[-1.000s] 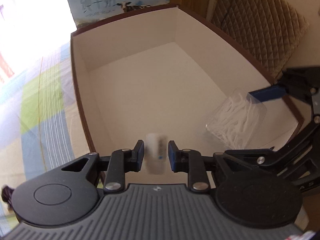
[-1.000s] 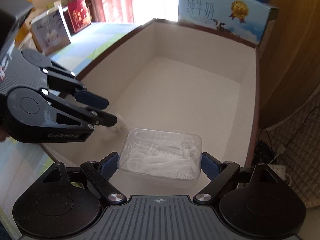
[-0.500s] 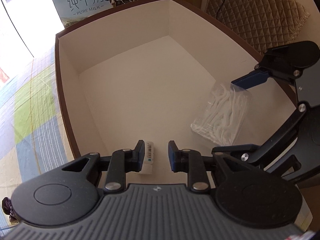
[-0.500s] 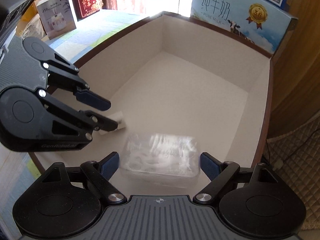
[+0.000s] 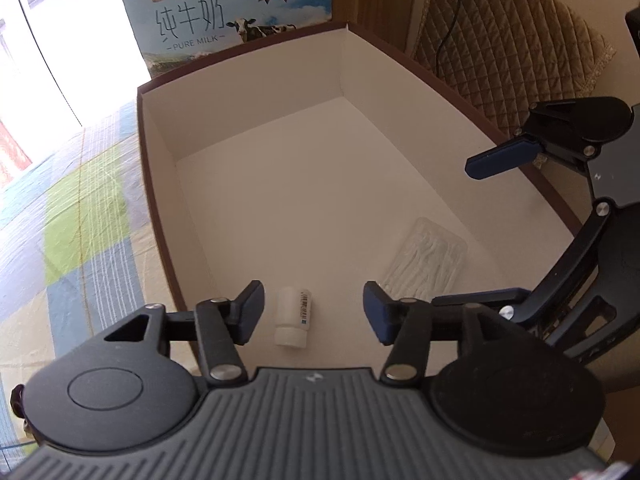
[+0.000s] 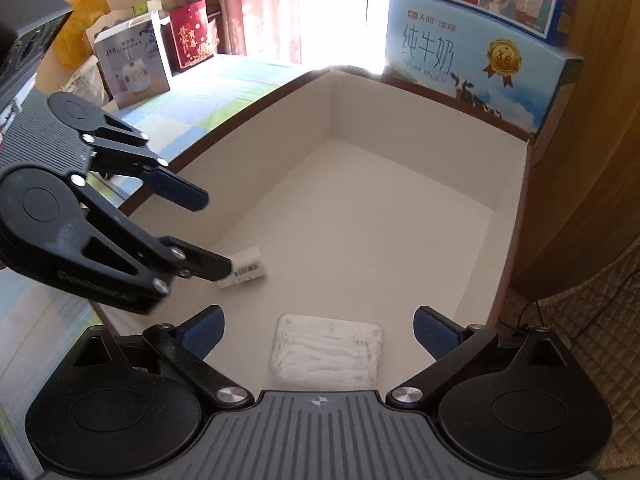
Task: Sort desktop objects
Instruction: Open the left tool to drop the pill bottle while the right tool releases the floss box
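**Both items dropped into the box**

Hanging over the open white-lined box (image 5: 256, 128) with both grippers, fingers released. Left gripper (image 5: 314, 308) having just been opening, its fingers standing apart either side of the small white bottle (image 5: 294, 316) without pressing on it; bottle lying on its side on the box floor near the front left corner, barcode label up. Right gripper (image 6: 318, 330) having just been widening too, nothing pinched; clear plastic case of floss picks (image 6: 326, 354) lying flat on the box floor between and below the spread fingers, beside the bottle but not touching it.

Judging the bottle as light, rigid and round, so likely rolling if nudged; best pinching across the body at the label, not at the cap end. Judging the case as light, thin-walled and smooth, probably flexing and slipping under a hard squeeze; best gripping across the short sides, low on the rim. Sitting behind the box: a milk carton (image 5: 232, 16).
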Demonstrator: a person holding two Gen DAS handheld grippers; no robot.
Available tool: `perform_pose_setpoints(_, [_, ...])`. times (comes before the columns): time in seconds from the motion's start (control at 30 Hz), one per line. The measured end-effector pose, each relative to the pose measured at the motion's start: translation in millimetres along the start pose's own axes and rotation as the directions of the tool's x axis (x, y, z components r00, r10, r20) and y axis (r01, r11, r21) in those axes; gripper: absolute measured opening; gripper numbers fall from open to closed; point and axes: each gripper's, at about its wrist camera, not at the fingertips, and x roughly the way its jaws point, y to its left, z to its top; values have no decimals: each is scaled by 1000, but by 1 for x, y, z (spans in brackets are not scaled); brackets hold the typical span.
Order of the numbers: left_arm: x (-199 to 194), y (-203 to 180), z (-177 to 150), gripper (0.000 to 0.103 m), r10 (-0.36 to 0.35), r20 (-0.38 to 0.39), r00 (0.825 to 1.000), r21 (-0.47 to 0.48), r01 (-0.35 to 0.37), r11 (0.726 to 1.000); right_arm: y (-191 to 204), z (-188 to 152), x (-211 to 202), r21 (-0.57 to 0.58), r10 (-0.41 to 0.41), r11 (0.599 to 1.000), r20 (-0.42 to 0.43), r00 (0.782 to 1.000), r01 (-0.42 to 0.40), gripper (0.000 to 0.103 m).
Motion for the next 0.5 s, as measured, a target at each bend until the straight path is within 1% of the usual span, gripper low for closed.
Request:
perform_pose_setpoints(0.2, [-26,9,-12,58,0,28,1000,-68,2,998,9,-5,-20,27,14,1000,39,999,-15,101])
perform_pose_setpoints(0.23, [-32,10,-15,61,1,36,999,-77,2,997,11,-6,-23,32,12,999,46,999,-14,101])
perform_pose_setpoints(0.33, [-52,11,-25,65,-3,64,998,-97,9,995,20,-8,-35,45,9,999,68,998,-12,101])
perform_pose_setpoints(0.4, [-64,11,-31,66,5,78,997,-108,3,994,27,-11,-43,57,4,998,84,996,-9,101])
perform_pose_setpoints(0.5, [-80,13,-40,66,-2,95,995,-127,14,992,38,-15,-56,79,-5,997,108,994,-3,101])
